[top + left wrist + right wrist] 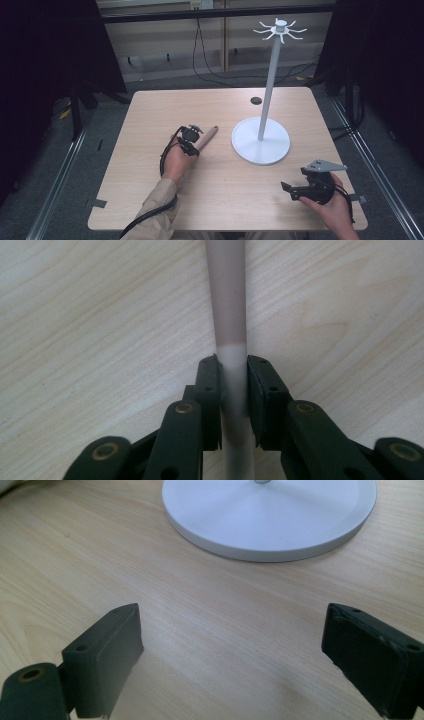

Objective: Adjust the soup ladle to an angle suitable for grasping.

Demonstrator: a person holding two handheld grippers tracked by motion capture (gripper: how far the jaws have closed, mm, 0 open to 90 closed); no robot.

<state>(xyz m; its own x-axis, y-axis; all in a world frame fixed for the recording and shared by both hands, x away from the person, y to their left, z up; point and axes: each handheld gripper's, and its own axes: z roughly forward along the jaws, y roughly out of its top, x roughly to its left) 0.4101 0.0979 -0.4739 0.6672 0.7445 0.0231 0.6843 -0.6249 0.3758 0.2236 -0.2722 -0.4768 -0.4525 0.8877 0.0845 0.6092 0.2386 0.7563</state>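
A slim rod, pinkish-beige with a white end, lies on the wooden table left of centre. My left gripper points along it from the near side, and both pads press on the white end, so it is shut on the rod. My right gripper rests near the front right corner with its jaws wide open and nothing between them, aimed toward the stand's base.
A white stand with a round base, a tall pole and a ring of hooks at the top stands right of centre. A small black disc lies near the far edge. Cables trail on the floor behind.
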